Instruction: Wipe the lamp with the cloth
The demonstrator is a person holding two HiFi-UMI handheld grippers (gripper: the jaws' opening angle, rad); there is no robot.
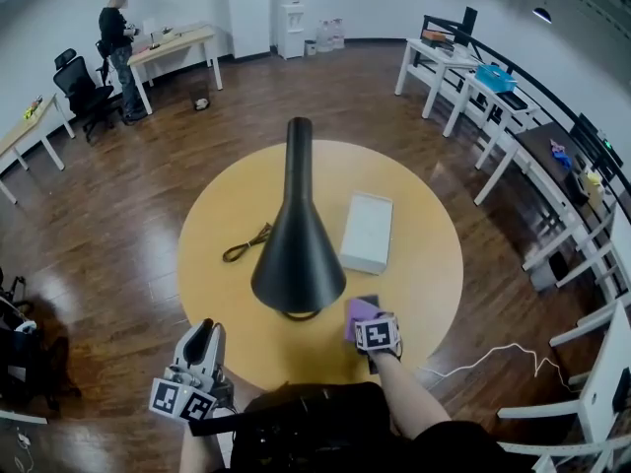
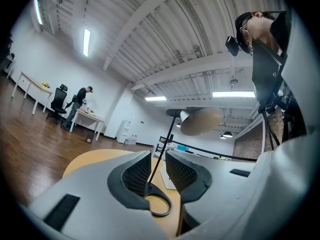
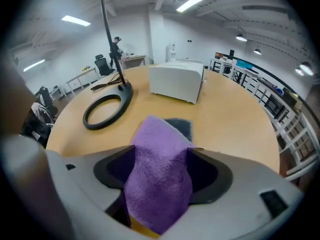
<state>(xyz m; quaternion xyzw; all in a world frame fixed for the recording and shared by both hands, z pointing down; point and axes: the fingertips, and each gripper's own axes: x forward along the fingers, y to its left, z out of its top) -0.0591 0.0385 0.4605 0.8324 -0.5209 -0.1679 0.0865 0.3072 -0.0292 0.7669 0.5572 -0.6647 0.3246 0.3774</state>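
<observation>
The right gripper (image 3: 162, 153) has its jaws spread wide around the bunched purple cloth (image 3: 157, 186), just right of the lamp (image 1: 296, 235). The left gripper (image 2: 157, 158), slightly parted, holds nothing.

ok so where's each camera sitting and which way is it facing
Head view: person's head, steeply down at table, lamp; shows forearms, left tongs, right tongs.
Left gripper view: on left tongs, about level toward the lamp; open jaws, person's torso.
Right gripper view: on right tongs, down at cloth between wide jaws.
Shared: both gripper views show the lamp's base ring.
</observation>
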